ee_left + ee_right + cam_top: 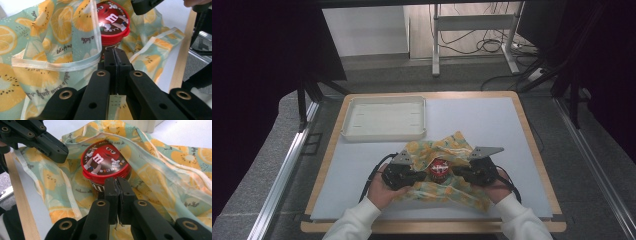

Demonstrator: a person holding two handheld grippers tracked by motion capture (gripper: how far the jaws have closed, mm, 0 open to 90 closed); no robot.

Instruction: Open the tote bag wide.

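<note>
High view; left gripper (418, 176), right gripper (455, 174) pinch cloth (439, 150); tub (439, 169) between

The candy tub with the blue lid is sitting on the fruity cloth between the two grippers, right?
Not quite: the lid is red, not blue, as the right gripper view shows. The rest holds: the candy tub sits on the fruity cloth between the left gripper and the right gripper.

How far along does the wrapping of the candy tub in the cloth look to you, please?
Done: the red-lidded candy tub stands on the lemon-print cloth. In hand: the left gripper and right gripper are each shut on a bit of cloth beside it. Left: the lid is uncovered, nothing tied.
</note>
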